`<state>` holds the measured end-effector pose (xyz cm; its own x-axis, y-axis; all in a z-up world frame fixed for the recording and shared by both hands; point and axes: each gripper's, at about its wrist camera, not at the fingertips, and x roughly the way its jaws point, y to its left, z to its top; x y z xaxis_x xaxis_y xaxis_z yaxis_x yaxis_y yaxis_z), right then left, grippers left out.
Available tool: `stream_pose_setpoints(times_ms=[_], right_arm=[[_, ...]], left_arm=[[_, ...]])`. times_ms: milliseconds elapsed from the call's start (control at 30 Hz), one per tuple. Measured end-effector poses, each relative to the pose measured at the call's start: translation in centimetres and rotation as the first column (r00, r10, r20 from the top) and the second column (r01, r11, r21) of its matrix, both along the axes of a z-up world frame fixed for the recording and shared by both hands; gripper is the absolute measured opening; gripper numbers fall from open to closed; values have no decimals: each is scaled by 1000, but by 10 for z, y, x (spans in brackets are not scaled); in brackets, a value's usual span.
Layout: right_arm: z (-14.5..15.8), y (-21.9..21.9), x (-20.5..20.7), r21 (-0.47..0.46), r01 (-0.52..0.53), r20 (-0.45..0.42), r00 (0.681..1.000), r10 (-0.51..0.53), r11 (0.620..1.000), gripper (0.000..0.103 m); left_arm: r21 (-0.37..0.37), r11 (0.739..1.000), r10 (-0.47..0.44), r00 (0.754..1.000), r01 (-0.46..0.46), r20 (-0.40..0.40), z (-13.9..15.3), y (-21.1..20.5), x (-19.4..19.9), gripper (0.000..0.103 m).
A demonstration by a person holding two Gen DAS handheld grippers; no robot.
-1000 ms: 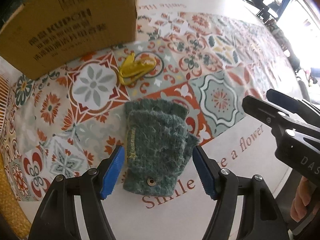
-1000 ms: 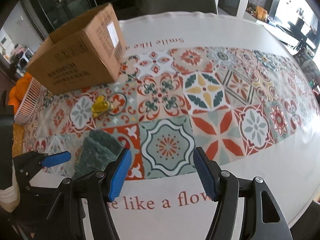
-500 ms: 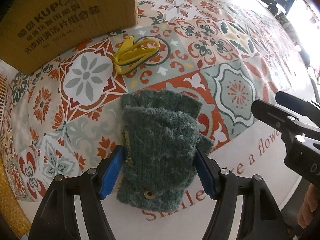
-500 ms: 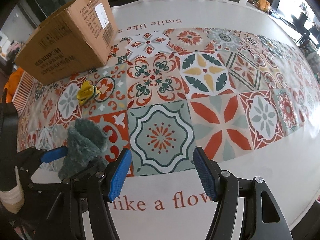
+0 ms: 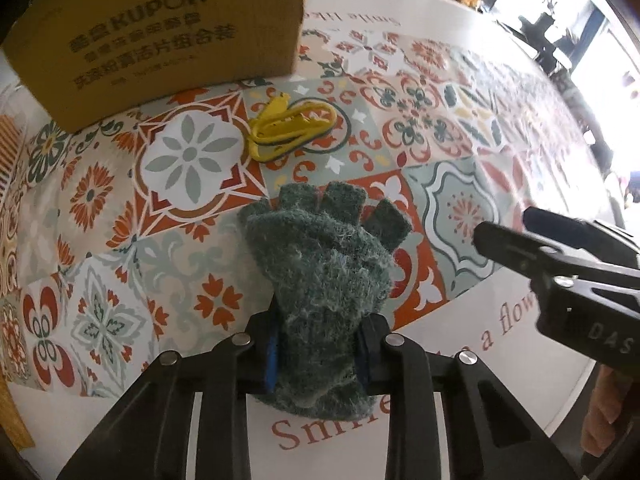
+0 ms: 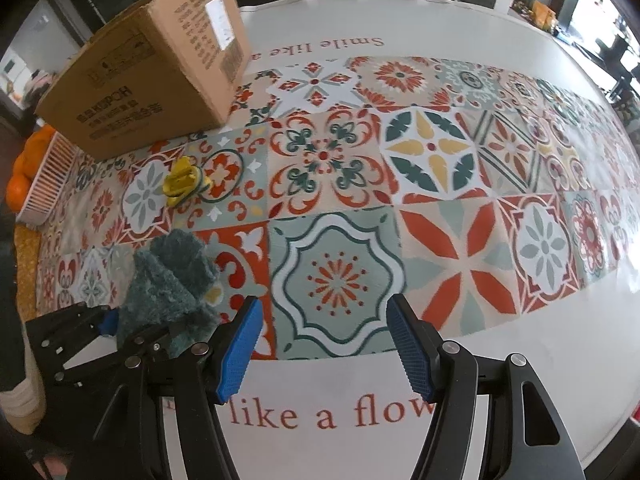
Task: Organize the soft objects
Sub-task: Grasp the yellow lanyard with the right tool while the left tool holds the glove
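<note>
Down in the left wrist view, the left tool (image 5: 316,354) is closing its jaws on one fuzzy green glove (image 5: 320,280), and the blue pads are already pressing into its cuff. The glove is lying on the surface (image 5: 460,420), right by the near edge, with its short finger ends pointing away. One yellow band (image 5: 290,130) is sitting a little past it, apart from the glove. One cardboard box (image 5: 160,36) is standing behind the band, near the left edge; what is inside is not showing. The patterned cloth to the right is lying bare, so lots of room is open there. The right tool (image 5: 560,256) is poking in from the right.

Over in the right wrist view, the right tool (image 6: 324,352) is hanging over the cloth with its jaws partly apart, holding nothing. The glove (image 6: 172,280) is bunching up at the left. A white basket (image 6: 48,176) at the far left edge is holding oranges (image 6: 28,164).
</note>
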<state>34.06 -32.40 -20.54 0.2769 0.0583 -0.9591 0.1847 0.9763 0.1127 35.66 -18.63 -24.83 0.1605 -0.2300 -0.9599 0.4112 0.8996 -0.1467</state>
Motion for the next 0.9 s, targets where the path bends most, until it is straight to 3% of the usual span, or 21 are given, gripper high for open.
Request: stream_pose_setpoints(times_ms=[400, 700, 900], right_arm=[[7, 32, 21, 25, -125, 45, 991, 124, 992, 65], [6, 67, 49, 63, -258, 104, 963, 250, 964, 65], [-6, 82, 71, 74, -297, 120, 950, 287, 952, 65]], left_arm=[[-29, 989, 149, 987, -147, 67, 48, 41, 2, 28], [3, 960, 277, 954, -279, 117, 51, 67, 27, 29], [9, 949, 311, 943, -315, 121, 50, 76, 40, 29]])
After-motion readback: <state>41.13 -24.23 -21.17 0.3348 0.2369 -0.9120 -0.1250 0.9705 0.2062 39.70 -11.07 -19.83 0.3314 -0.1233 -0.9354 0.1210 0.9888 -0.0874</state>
